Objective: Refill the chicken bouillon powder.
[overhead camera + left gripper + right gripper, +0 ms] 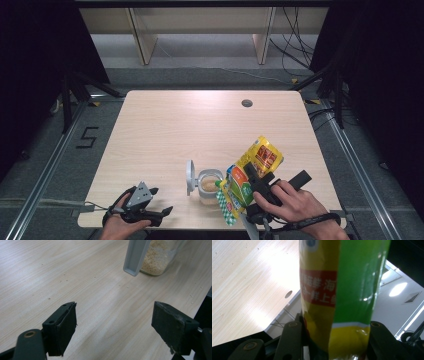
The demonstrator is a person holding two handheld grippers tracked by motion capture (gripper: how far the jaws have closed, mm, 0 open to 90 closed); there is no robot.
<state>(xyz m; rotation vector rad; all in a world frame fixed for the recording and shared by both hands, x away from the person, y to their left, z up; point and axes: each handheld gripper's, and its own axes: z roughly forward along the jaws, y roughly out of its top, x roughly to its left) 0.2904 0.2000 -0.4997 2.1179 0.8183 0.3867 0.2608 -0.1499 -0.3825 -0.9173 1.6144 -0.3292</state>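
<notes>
One jar [209, 186] beside pouch [248, 181] pinched by right gripper [256, 183]; left gripper [161, 202] spread.

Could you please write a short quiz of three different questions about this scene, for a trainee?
1. True or false: the right gripper is shut on the yellow and green bag.
2. What stands beside the glass jar, on its left in the high view?
A. a spoon
B. its grey lid, open
C. a second bag
3. Fill in: the left gripper has its jaws ____, with nothing between them.

Key
1. True: the jaws press the bag from both sides, and it is tilted over the jar.
2. B
3. open, over bare table.
</notes>
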